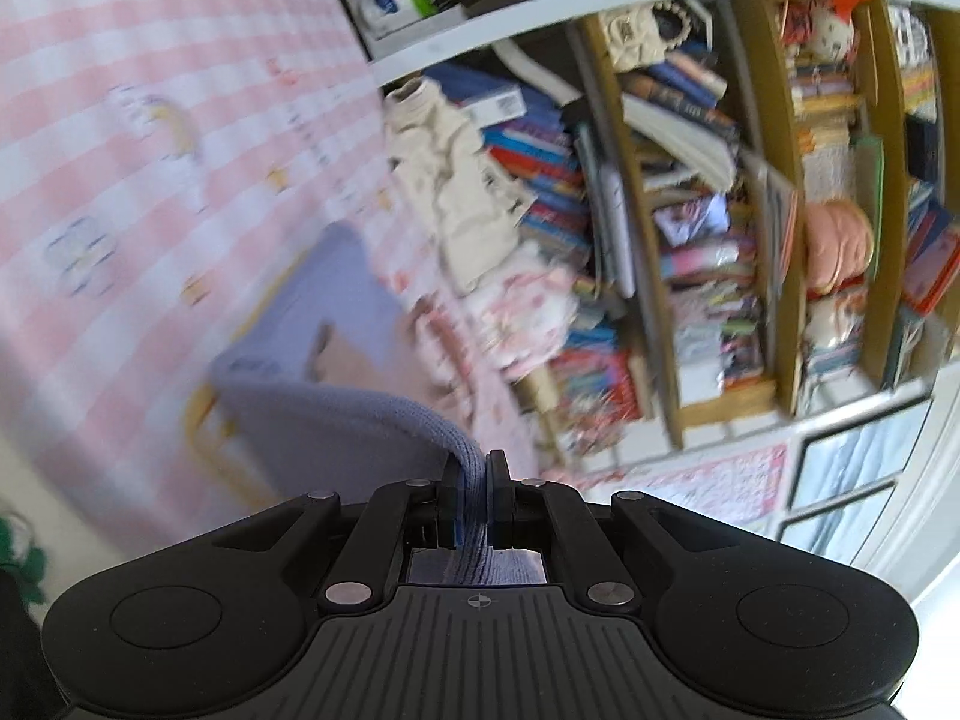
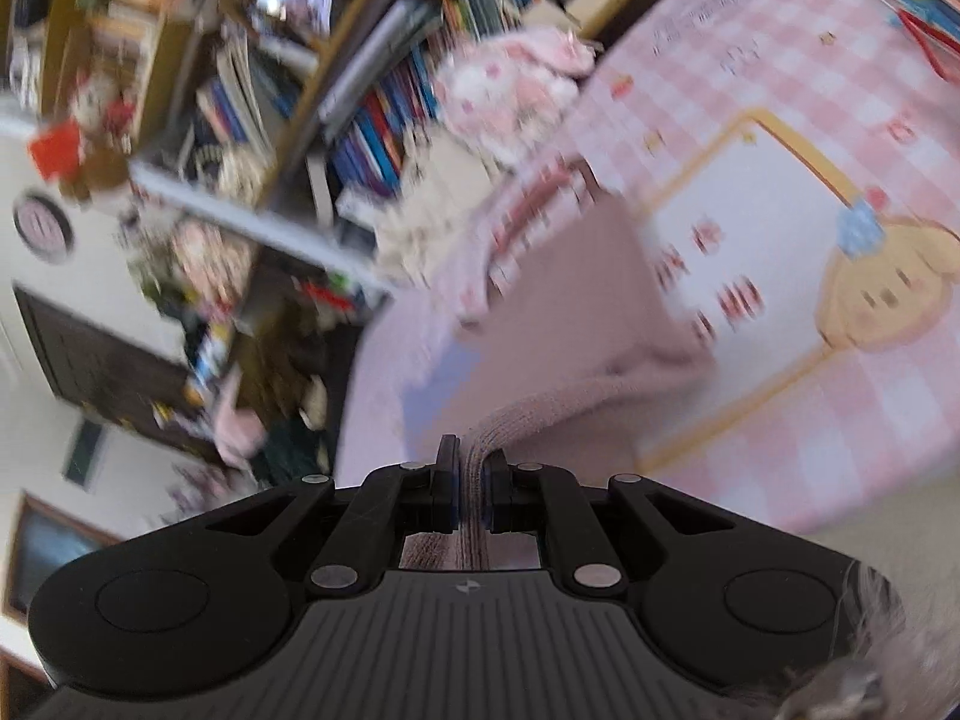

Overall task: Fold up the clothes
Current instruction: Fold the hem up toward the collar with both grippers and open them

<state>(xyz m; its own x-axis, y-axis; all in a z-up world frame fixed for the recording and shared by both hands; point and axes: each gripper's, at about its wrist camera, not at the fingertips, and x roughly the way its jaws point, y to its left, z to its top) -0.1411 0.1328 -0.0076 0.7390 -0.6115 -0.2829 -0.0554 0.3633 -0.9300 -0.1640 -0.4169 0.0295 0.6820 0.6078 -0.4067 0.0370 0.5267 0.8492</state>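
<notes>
A knitted garment, lilac-blue on one part (image 1: 336, 420) and pale pink on the other (image 2: 576, 324), hangs lifted over a pink checked bed cover (image 1: 120, 180). My left gripper (image 1: 474, 468) is shut on a ribbed lilac edge of the knit. In the right wrist view my right gripper (image 2: 471, 468) is shut on a ribbed pink edge (image 2: 510, 420) of the same knit. Both views are blurred and tilted. The rest of the garment drapes down toward the bed between the two grippers.
A cream garment (image 1: 462, 180) and a pink patterned one (image 1: 528, 312) lie heaped at the bed's far edge. Behind them stands a crowded wooden bookshelf (image 1: 720, 210) with books and plush toys. The cover (image 2: 840, 420) bears a yellow-framed cartoon print (image 2: 882, 300).
</notes>
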